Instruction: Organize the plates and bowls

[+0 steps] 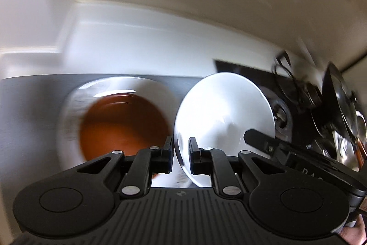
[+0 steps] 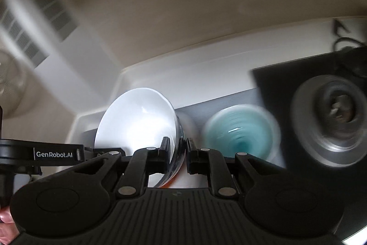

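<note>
The left wrist view shows the left gripper (image 1: pixel 181 156) clamped on the near rim of a white bowl (image 1: pixel 223 111), which is tilted up on edge so that its pale hollow faces right; the rim runs down between the two pads, and the jaws stand almost together on it. Just left of it, and blurred, an orange-brown bowl (image 1: pixel 123 124) sits in a white dish (image 1: pixel 75 102) on the grey counter (image 1: pixel 27 105). At the right edge the right gripper (image 1: pixel 257 138) reaches to the far side of the same white bowl, and behind it lie dark stove parts (image 1: pixel 282 111) and a shiny lid (image 1: pixel 339 95). Only a few pale letters show on the right gripper's body here, too cut off to read as a word. The right wrist view shows the right gripper (image 2: pixel 177 156) pinched on the opposite rim of the white bowl (image 2: pixel 137 121), its jaws likewise nearly closed on the thin edge, with a sliver of orange visible below the bowl. The left gripper (image 2: pixel 91 152) comes in from the left, and its arm bears the clear white lettering "GenRobot.AI". Beyond, a blurred teal bowl (image 2: pixel 240 130) rests on the counter beside a black hob with a round burner (image 2: pixel 332 116). The step in hand appears to be the two-handed carrying of the white bowl, tipped and clear of the counter. The next move probably calls for levelling it, choosing a stack or a bare spot, and lowering both hands together before either grip is let go, since the hold is only on the rim.
</note>
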Motion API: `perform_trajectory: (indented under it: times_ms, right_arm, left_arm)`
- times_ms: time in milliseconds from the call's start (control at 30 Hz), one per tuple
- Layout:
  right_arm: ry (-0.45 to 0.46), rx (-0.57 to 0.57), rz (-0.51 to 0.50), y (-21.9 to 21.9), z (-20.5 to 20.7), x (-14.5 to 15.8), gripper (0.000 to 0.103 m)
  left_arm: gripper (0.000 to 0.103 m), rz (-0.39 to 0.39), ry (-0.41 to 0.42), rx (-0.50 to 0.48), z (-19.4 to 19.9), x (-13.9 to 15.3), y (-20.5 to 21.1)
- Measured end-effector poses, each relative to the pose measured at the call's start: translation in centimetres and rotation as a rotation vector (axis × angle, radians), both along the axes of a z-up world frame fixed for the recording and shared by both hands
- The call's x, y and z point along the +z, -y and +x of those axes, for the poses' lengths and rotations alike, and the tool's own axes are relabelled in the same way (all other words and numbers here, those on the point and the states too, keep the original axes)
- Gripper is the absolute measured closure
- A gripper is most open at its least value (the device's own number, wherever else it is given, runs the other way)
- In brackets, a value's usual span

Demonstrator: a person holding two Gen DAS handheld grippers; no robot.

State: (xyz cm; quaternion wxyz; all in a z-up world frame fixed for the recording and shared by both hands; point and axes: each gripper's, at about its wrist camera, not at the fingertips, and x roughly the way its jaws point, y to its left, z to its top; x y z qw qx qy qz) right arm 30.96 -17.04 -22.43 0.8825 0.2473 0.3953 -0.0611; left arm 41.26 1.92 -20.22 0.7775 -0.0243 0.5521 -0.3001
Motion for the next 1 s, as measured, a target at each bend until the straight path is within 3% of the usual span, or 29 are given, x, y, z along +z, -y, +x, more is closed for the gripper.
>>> perform_trajectory:
  times_ms: [267,467,667,767,867,1000]
  right_arm:
    - [-0.066,-0.081,0.047,6.0,-0.9,-4.4,0.089]
    - [-0.097,-0.083,0.061,7.0,-0.5,-6.9,0.089]
    - [-0.124,-0.039,-0.013,6.5,0.4,-7.3,0.089]
    - [-0.142,0.003,-0.108,5.6,1.1,-7.4,0.089]
    - [-0.155,0.045,-0.245,4.5,1.7,-7.3,0.087]
    - [-0.16,0.054,-0.27,4.3,1.9,-7.6,0.089]
  left_arm:
    - [0.089,0.116,-0.076,-0.102,1.3,-3.7,7.4]
    - [0.089,0.216,-0.052,-0.144,1.7,-4.9,10.3]
    - [0.089,0.271,-0.042,-0.168,2.2,-5.8,11.6]
    - [0.089,0.285,-0.036,-0.154,2.7,-6.2,12.1]
    - [0.089,0.276,-0.034,-0.156,3.0,-6.3,12.1]
    - [0.089,0.251,-0.058,-0.144,3.6,-6.7,11.3]
